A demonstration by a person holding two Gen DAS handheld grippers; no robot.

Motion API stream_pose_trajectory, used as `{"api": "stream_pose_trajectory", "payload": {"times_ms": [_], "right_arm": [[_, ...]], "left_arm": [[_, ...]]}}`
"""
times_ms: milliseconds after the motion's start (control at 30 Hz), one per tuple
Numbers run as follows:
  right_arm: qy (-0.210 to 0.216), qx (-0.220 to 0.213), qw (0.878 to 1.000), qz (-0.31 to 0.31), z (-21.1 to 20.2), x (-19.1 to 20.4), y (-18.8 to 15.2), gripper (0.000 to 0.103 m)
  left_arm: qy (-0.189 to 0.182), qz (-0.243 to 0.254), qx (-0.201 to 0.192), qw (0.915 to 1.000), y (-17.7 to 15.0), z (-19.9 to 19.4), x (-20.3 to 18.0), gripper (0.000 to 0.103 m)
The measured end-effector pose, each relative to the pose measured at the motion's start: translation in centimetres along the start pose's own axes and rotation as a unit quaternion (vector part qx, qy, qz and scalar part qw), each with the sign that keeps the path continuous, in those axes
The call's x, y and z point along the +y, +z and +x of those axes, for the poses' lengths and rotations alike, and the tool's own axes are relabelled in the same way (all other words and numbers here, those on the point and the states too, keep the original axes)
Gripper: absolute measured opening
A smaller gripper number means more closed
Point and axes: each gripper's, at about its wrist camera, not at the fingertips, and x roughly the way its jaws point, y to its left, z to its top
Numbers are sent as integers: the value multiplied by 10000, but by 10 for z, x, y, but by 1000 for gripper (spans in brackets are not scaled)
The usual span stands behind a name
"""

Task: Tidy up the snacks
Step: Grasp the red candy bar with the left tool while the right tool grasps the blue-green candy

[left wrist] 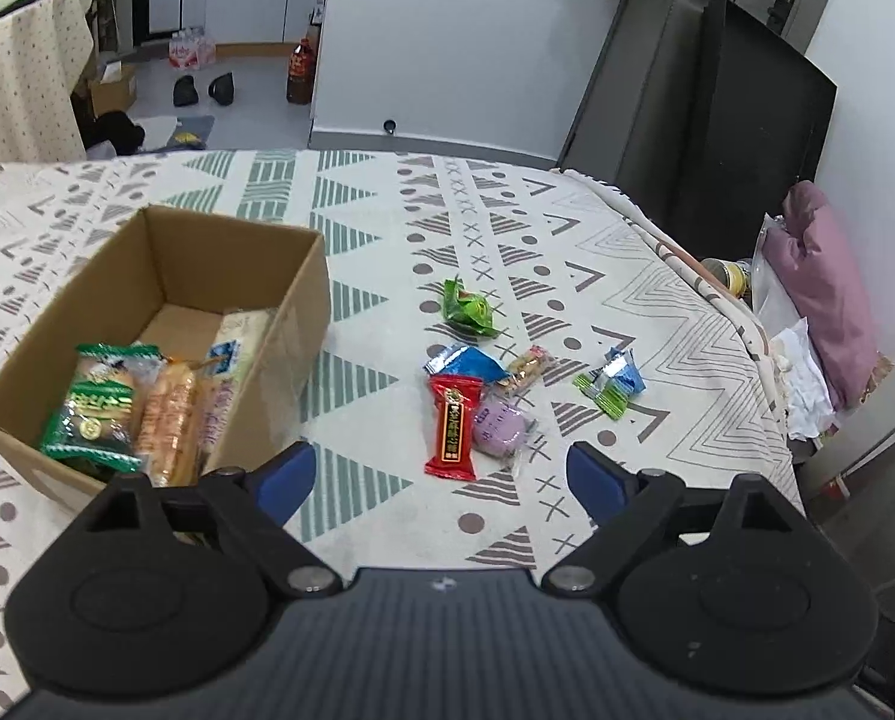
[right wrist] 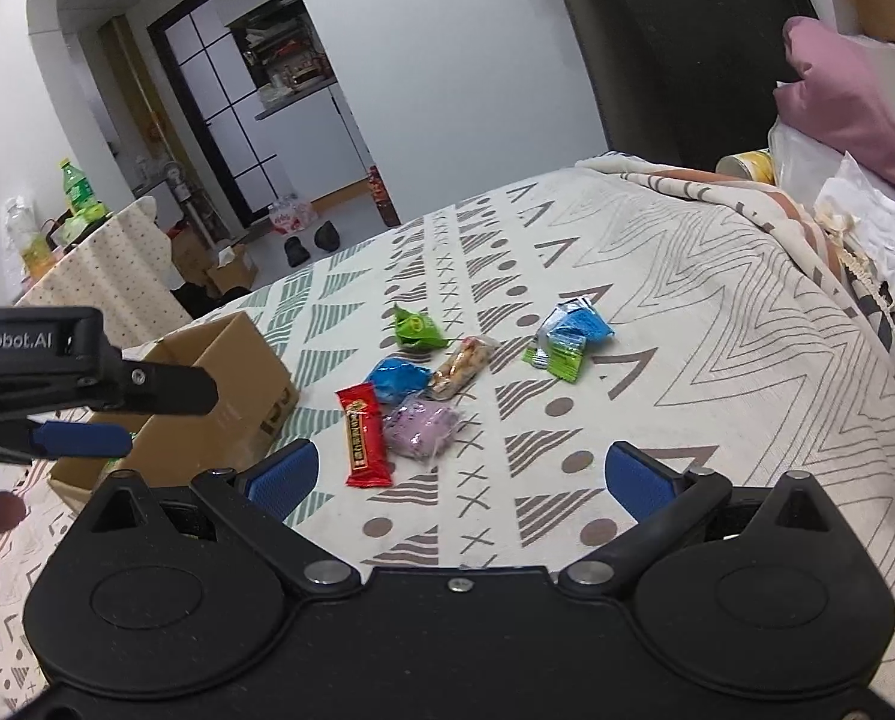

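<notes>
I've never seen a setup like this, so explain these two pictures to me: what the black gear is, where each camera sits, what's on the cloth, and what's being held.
No robot here: a person carries a hand-held gripper in each hand, each with its own camera looking along two blue-padded fingers. One picture looks out from the left hand-held gripper, the other from the right hand-held gripper, which also sees the left one from the side. Both are open and hold nothing. On the patterned cloth stands a cardboard box with a few snacks inside. Loose beside it lie a red bar, a purple packet, a blue packet and a green packet.
</notes>
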Motion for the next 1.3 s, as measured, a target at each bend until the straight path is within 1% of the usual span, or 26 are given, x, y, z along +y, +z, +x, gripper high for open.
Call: {"api": "stream_pose_trajectory", "payload": {"times_ms": [200,367,433,633,700,967,1067,1167,1300], "right_arm": [[-124,-128,9998,-62,0,-5,8,102],[-273,-79,9995,-151,5,-10,12,96],[-307,-39,9993,-189,8,-12,14,94],[-384,70,9988,-308,20,-23,18,93],[-428,114,9987,-269,27,-27,20,90],[-509,166,9985,-82,51,-47,27,88],[-510,166,9986,45,62,-54,31,87],[-515,176,9984,133,74,-61,30,87],[-566,251,9979,178,86,-65,28,87]], "left_arm": [[-62,132,-89,9999,-1,10,-6,89],[-145,162,2,9998,-5,23,-8,87],[-168,201,50,9996,-7,28,-8,84],[-258,177,217,9993,-8,47,-3,71],[-261,207,282,9990,-7,55,-3,65],[-313,280,415,9983,0,87,-12,56],[-336,254,449,9981,2,99,-14,54],[-298,242,461,9982,2,109,-14,52],[-242,140,541,9981,2,123,-11,45]]}}
